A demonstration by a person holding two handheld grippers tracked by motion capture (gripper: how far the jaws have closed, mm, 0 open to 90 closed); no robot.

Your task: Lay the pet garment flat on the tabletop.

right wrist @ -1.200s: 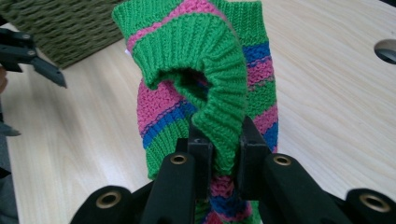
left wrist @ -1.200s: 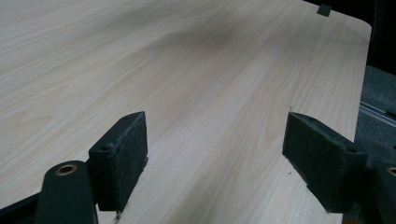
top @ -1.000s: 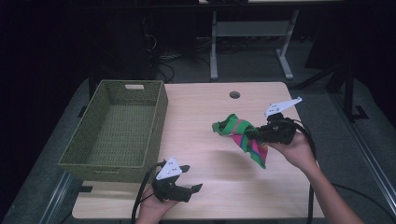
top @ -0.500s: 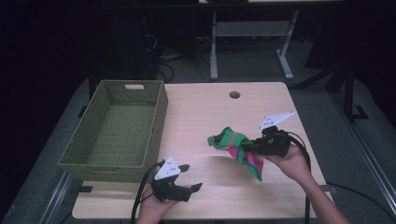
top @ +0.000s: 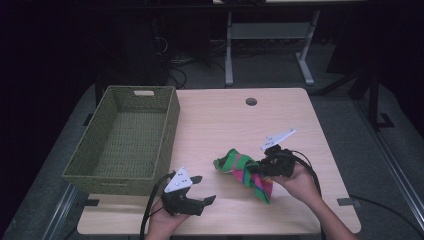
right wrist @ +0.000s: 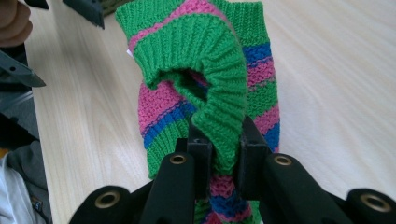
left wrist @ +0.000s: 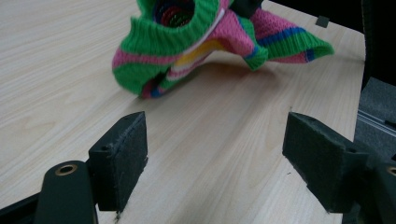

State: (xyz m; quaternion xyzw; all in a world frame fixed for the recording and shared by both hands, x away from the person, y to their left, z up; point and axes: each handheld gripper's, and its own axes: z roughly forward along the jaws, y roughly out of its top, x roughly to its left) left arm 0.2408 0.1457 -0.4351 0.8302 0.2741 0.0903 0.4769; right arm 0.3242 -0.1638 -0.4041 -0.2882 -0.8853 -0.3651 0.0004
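The sock (top: 244, 170), knitted in green, pink and blue stripes, lay low over the pale wooden surface (top: 230, 125) at about 5 o'clock from its middle, pinched in the jaws of the right gripper (top: 256, 170). In the right gripper view the two black jaws were pressed onto a fold of the ribbed green cuff (right wrist: 219, 116), with the striped body hanging beyond and below them. The sock's long axis ran from the open cuff at 10 o'clock to the toe end at 4 o'clock in the high view, the cuff pointing toward the left gripper (top: 205, 190). That gripper rested near the front edge, at 8 o'clock from the sock, its jaws spread wide with nothing between them; in the left gripper view the cuff opening (left wrist: 175, 11) sat straight ahead at 12 o'clock, apart from the pads. The woven basket (top: 107, 172) stood at 9 o'clock. By my reading, the left gripper was the nearer free one to take the cuff.
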